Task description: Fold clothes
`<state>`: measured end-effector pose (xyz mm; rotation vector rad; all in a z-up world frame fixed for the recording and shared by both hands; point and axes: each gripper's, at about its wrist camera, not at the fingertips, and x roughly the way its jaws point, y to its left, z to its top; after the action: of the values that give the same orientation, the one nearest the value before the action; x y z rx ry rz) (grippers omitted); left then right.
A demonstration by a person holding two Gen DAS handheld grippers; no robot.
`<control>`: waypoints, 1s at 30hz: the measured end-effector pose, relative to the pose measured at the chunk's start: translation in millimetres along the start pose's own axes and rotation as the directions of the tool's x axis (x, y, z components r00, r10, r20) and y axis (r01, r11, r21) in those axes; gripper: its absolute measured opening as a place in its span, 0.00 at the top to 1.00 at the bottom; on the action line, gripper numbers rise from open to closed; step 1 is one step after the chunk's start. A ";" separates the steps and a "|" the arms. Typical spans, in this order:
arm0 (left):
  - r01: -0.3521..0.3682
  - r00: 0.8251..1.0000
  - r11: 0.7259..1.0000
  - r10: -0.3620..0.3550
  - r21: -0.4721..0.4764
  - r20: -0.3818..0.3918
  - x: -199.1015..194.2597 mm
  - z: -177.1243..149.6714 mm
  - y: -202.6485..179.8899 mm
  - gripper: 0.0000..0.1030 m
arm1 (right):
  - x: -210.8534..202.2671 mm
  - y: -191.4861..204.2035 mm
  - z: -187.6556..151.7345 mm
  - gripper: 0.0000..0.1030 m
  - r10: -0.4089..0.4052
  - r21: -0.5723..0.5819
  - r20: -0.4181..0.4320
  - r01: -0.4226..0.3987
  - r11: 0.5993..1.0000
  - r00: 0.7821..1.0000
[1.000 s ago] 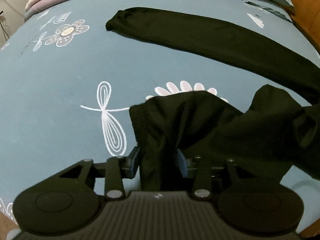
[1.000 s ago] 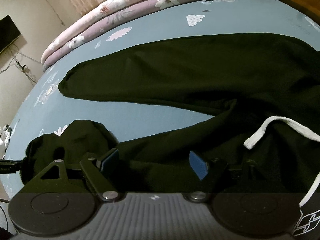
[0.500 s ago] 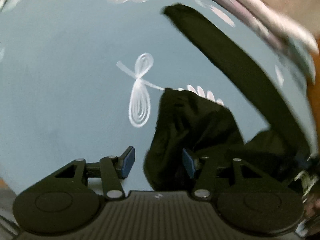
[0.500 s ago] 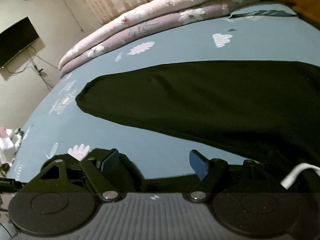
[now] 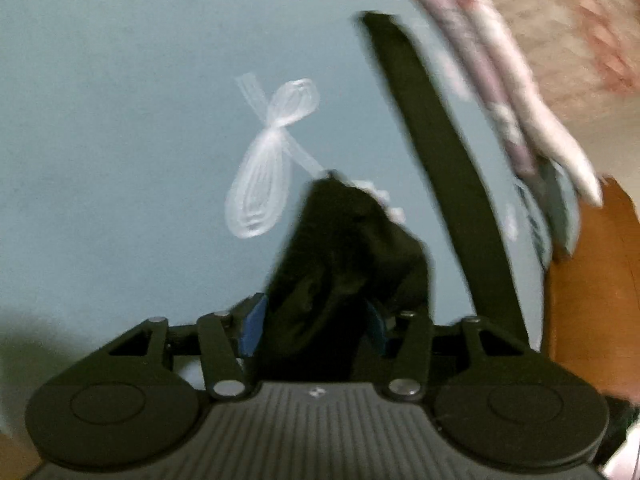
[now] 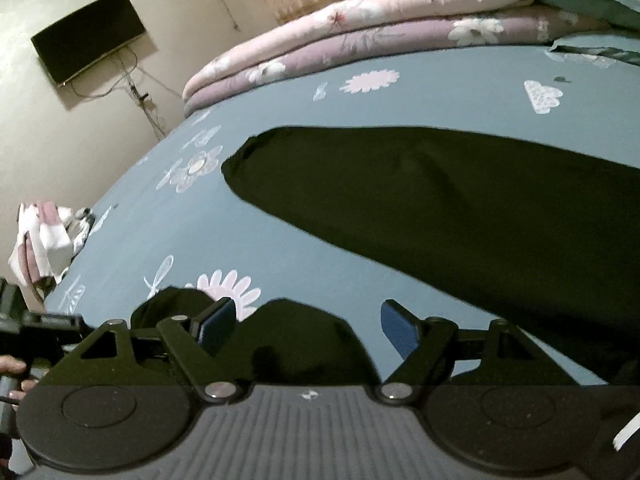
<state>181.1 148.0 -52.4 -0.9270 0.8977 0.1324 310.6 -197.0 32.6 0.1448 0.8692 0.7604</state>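
On the bed, a blue sheet printed with white flowers and dragonflies carries a pair of black trousers. One leg lies flat and long across the sheet, its cuffed end rounded. The other leg's end is bunched between the fingers of the left gripper — gathered in a thick wad, pads closed on it, though motion blur hides how firmly. In the right wrist view the right gripper stands released, fingers wide apart, only loose black cloth and bare sheet between them.

Risks, as judged:
- Grip is on a crumpled mass, not a clean edge; layers could slide out one by one as the leg is carried over, leaving the fold short.
- Only one hand holds cloth. Dragging the leg by its end alone may pull the rest askew or twist it, so the two legs would not lie matched.
- Right gripper, free and low, could snag the mound of fabric below it.

Materials: soft knit, matte, limp — takes deep folds, ribbed at the cuff as far as can be told. Sheet is smooth and taut. Padded floral quilts are stacked at the far edge.
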 end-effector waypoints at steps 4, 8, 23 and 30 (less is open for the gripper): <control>0.040 0.998 0.970 -0.049 0.241 0.029 1.0 -8.3 -46.1 0.49 | 4.6 7.7 -1.5 0.19 0.016 -0.019 -0.022 -0.017 1.000 1.000; 0.069 0.995 0.894 -0.091 0.442 0.029 6.2 -17.0 -87.7 0.49 | 9.6 17.9 -4.5 0.19 0.048 -0.044 -0.060 -0.051 0.998 0.997; -0.148 0.982 0.944 0.104 0.296 0.158 -33.0 12.7 -48.0 0.44 | 37.0 140.2 -24.1 0.19 -0.064 -0.603 -0.213 -0.080 0.794 0.975; -0.139 0.986 0.990 0.136 0.023 0.098 -41.3 16.4 10.4 0.45 | 71.8 186.0 -38.4 0.14 0.030 -0.670 -0.320 -0.249 0.699 0.947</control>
<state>159.8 177.5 -24.7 -0.8239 0.8719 0.2787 210.3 -20.6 37.9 -0.6143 0.7848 1.2401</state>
